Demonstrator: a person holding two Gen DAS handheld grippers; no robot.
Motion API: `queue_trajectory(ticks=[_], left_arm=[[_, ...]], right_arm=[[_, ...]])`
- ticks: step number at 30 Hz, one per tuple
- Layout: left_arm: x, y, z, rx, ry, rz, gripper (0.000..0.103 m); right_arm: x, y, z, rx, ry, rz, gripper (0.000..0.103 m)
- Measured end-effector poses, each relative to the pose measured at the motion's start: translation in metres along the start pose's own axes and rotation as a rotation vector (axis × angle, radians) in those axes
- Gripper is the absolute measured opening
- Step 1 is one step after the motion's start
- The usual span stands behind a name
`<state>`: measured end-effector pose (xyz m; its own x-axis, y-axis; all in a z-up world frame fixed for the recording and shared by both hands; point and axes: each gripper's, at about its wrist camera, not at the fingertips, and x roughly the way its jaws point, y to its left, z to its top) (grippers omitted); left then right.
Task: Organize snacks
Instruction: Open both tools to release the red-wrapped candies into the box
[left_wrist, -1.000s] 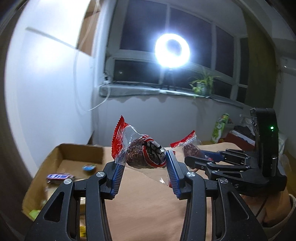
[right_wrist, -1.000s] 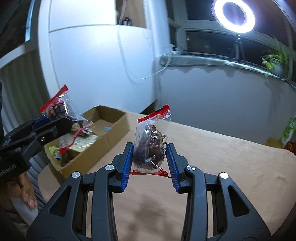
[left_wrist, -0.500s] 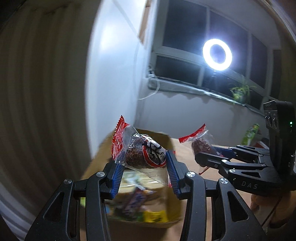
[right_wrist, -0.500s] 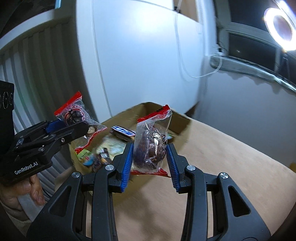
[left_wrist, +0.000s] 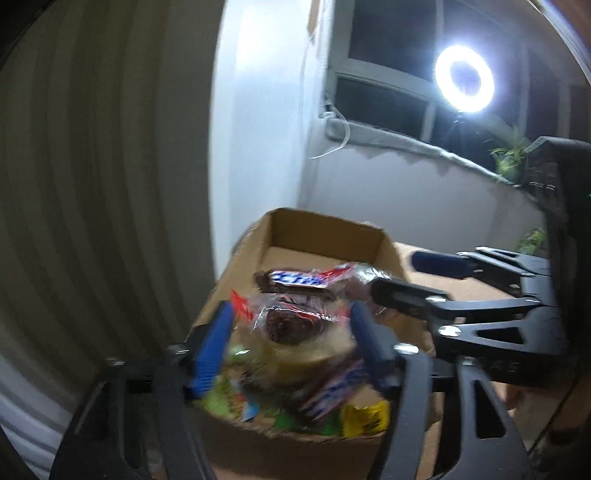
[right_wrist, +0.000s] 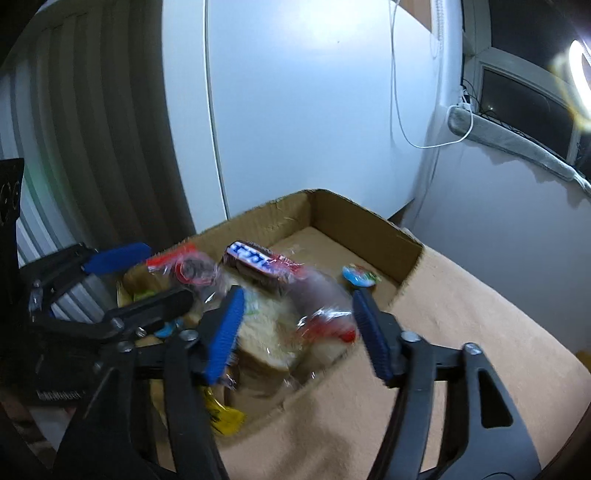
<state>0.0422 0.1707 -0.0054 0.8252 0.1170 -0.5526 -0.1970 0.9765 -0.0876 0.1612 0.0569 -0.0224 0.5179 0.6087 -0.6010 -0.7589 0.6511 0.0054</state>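
Motion-blurred snack packets (left_wrist: 291, 325) over box (left_wrist: 325, 229)

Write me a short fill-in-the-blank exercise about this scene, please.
1. The left gripper and right gripper hang over a cardboard ____.
2. The finger pads of both grippers are coloured ____.
3. The ring light shines in front of a dark ____.
Missing words: box; blue; window.

Ring light (left_wrist: 464, 83) lit against dark window (left_wrist: 384, 103). Potted plant (left_wrist: 511, 157) on the sill. White cable (right_wrist: 417, 110) hangs down the white wall (right_wrist: 303, 110). Ribbed curtain (left_wrist: 103, 166) at left (blurred). Tan tabletop (right_wrist: 461, 332).
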Motion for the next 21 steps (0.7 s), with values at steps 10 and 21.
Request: queue_trajectory(ticks=[10,21], left_arm=[[-0.016,0.005,-0.007,-0.01,-0.03,0.021,0.078],[-0.02,-0.024,-0.001,0.012,-0.046,-0.016,0.103]], right_arm=[[-0.03,-0.013,-0.03,0.089,-0.065,-0.07,0.096],[-0.081,-0.023,-0.054,0.138,-0.115,-0.295,0.103]])
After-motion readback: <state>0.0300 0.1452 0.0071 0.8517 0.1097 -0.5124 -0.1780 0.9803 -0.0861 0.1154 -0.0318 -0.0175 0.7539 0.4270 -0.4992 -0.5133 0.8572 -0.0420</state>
